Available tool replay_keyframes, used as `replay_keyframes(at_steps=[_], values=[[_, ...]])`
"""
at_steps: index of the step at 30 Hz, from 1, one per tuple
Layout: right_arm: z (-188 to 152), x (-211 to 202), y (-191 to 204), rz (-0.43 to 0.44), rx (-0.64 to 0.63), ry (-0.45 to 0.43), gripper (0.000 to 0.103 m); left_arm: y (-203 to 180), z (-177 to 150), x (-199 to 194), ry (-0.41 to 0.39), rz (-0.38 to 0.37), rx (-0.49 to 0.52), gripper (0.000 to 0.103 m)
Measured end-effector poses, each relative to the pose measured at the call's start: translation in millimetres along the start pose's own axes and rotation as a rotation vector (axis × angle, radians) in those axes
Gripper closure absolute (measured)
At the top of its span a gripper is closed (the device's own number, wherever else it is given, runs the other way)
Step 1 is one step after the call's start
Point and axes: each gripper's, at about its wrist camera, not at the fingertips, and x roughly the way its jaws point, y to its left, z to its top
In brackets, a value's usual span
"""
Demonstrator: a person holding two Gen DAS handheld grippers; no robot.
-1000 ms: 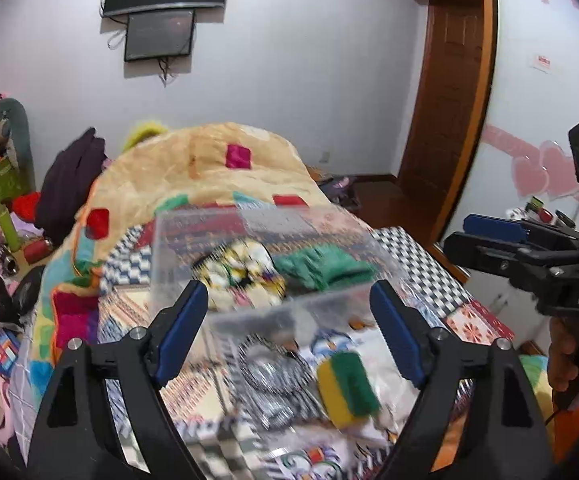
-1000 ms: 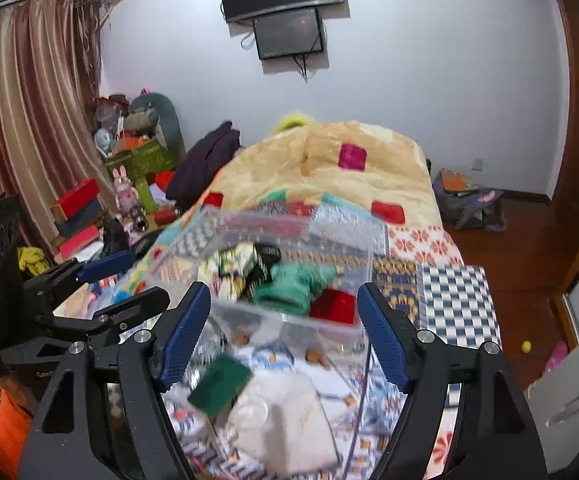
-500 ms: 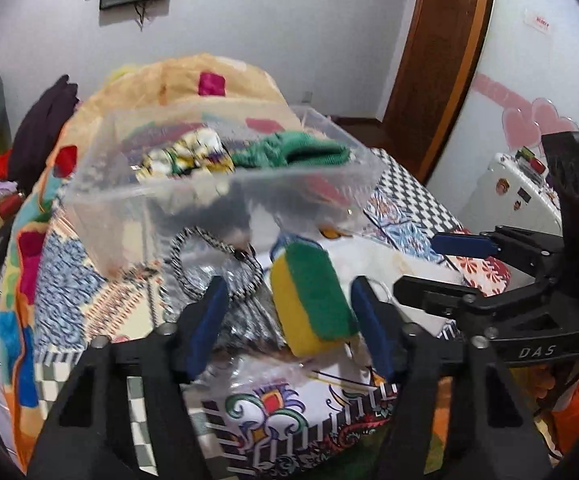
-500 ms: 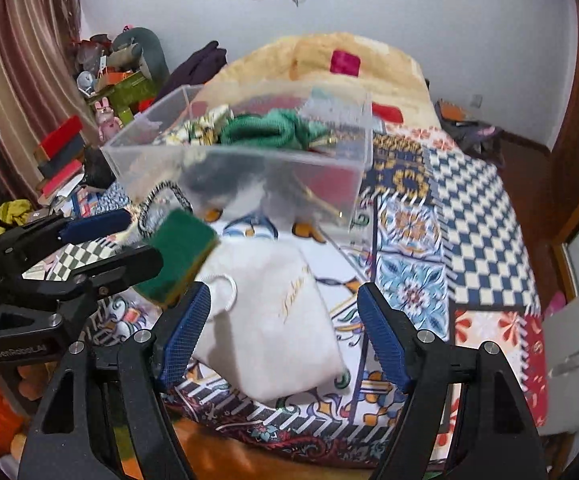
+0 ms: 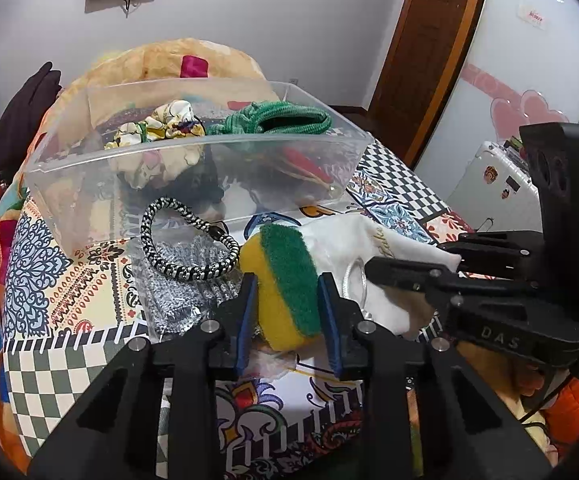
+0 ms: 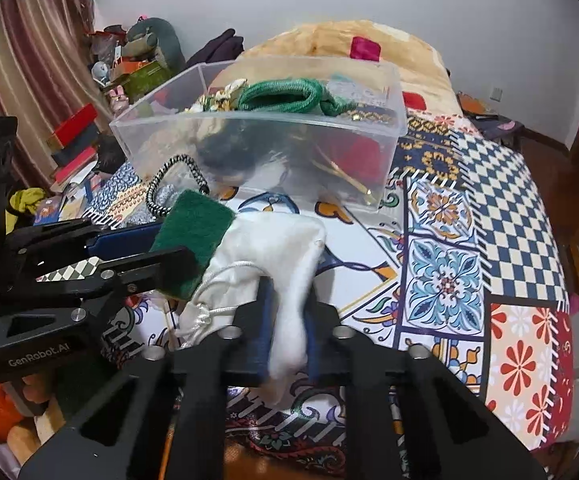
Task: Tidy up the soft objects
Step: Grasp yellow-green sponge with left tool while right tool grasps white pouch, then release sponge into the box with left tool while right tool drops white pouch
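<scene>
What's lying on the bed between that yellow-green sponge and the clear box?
A black-and-white braided cord loop lying on a silvery mesh pouch, seen in the left wrist view between sponge and box.

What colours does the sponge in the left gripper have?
The sponge is yellow with a green scouring layer; the left wrist view shows it best.

A yellow sponge with a green scouring layer point(image 5: 285, 284) is clamped between the blue pads point(image 5: 245, 316) of the left gripper point(image 5: 287, 320). To its right, a white drawstring pouch point(image 5: 373, 256) is pinched by the right gripper point(image 5: 409, 268). A black-and-white braided cord loop point(image 5: 185, 240) is seen lying on a silver glittery pouch point(image 5: 177, 288). Behind, a clear plastic bin point(image 5: 193, 176) is set on the patterned bedspread point(image 5: 49, 264); a floral scrunchie point(image 5: 161, 124) and a green knitted item point(image 5: 281, 120) are held in it.
</scene>
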Motion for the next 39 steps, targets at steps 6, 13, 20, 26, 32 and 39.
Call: replay_keyframes(at_steps=[6,13,20,26,32,39], values=[[5.3,-17.7,-1.8,0.007,0.000,-0.071,0.095,3.4,2.2,-16.7,-0.044,-0.012,-0.016,0.077],[15.5,-44.6,-3.4,-0.001,0.009,-0.158,0.095,5.5,11.0,-41.4,-0.115,-0.021,-0.029,0.077],[36.3,-67.6,-2.3,0.004,0.008,-0.254,0.095,11.7,30.5,-67.2,-0.206,0.027,-0.004,0.077],[64.5,-74.0,6.2,0.005,-0.017,-0.322,0.095,31.1,52.8,-81.9,-0.266,0.082,-0.010,0.077],[93.7,-60.1,18.7,-0.019,-0.048,-0.352,0.095,47.7,71.2,-77.5,-0.287,0.144,0.001,0.077],[117.8,-32.0,18.6,-0.022,-0.023,-0.333,0.095,73.4,87.9,-48.7,-0.245,0.171,-0.034,0.077]])
